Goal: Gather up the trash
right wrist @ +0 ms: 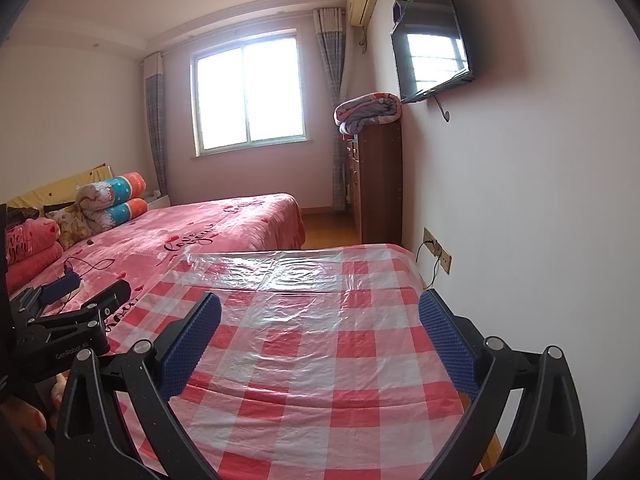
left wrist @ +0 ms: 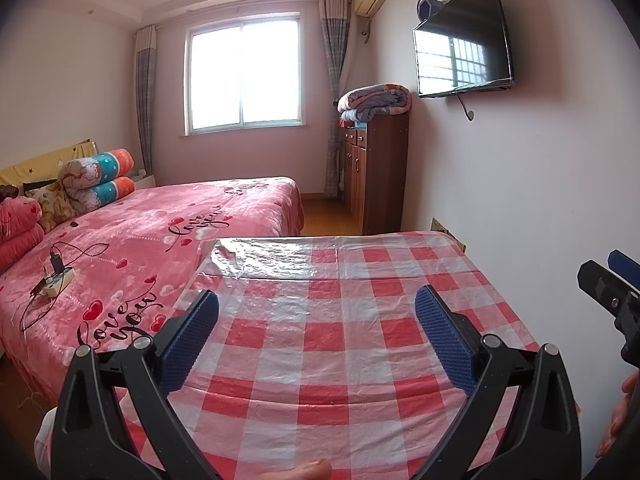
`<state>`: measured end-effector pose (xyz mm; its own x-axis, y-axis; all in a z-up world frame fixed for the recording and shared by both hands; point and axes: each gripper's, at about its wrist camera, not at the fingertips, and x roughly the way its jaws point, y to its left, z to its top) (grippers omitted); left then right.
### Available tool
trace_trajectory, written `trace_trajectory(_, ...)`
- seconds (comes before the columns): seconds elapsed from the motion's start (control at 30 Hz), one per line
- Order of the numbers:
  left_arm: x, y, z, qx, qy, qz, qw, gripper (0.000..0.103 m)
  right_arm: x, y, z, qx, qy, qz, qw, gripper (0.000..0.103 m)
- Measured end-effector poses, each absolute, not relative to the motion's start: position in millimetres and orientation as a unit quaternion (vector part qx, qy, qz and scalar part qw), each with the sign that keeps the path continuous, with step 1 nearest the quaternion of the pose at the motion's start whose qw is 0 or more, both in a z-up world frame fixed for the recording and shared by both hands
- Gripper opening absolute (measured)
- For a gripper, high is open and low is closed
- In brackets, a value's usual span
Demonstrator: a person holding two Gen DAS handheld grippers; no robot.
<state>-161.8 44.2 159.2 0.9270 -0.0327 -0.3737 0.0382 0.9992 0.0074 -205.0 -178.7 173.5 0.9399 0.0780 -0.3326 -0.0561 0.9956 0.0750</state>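
Observation:
No trash shows in either view. A table with a red-and-white checked plastic cloth (left wrist: 320, 320) fills the foreground of both views (right wrist: 312, 340). My left gripper (left wrist: 316, 308) hovers above its near part, wide open, nothing between the blue pads (left wrist: 188, 340). My right gripper (right wrist: 320, 312) is also open and empty over the same cloth, close to the white wall. In the left wrist view the right gripper (left wrist: 612, 280) pokes in at the right edge. The left gripper (right wrist: 80, 300) appears at the left of the right wrist view.
A bed with a pink heart blanket (left wrist: 140, 240) lies left of the table, with a power strip and cables (left wrist: 56, 276) on it. A wooden cabinet (left wrist: 376, 172) topped with folded quilts stands by the right wall under a mounted TV (left wrist: 464, 40). A wall socket (right wrist: 438, 256) sits behind the table.

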Motion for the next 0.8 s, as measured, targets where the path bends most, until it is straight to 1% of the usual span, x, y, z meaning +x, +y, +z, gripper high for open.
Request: trace_trajectory(0.8,-149,39,151,0.013,0.194,-0.015,0.981,0.099,-187,-177,150,0.044,0.191,0.046,0.98,0.098)
